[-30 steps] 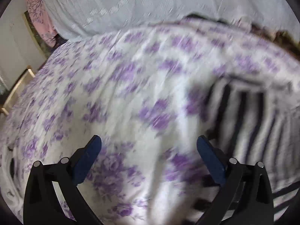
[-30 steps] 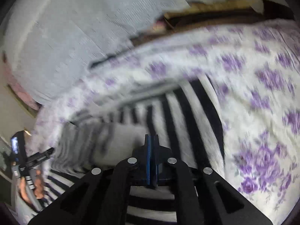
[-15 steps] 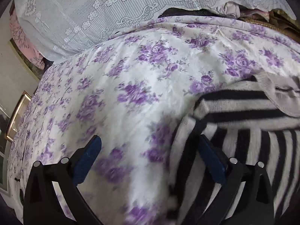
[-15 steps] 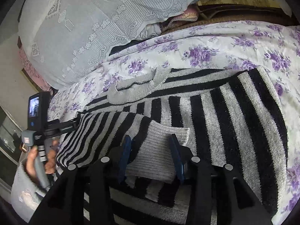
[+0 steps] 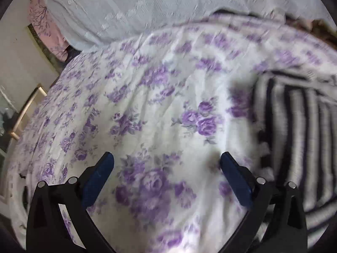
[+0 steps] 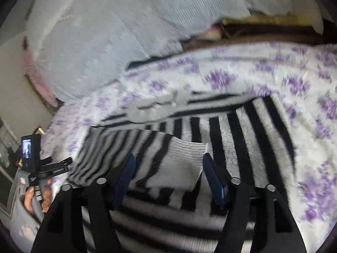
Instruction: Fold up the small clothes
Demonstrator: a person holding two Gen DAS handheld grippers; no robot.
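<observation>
Now, opening right gripper point(image 6: 167, 175) astride sleeve cuff point(image 6: 185, 158).

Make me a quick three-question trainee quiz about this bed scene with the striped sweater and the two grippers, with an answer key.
1. True or false: the left gripper holds the black-and-grey striped knit sweater.
2. Which part of the sweater lies between the blue pads of the right gripper? A) the neckline B) the grey ribbed sleeve cuff C) the bottom hem
3. Fill in: the sweater lies on a white bedspread printed with ______ flowers.

Key:
1. False. Its jaws stand apart over bare bedspread, with the sweater off to one side.
2. B. The jaws are opening, and the cuff lies flat on the sweater, not pinched.
3. Purple.
</observation>
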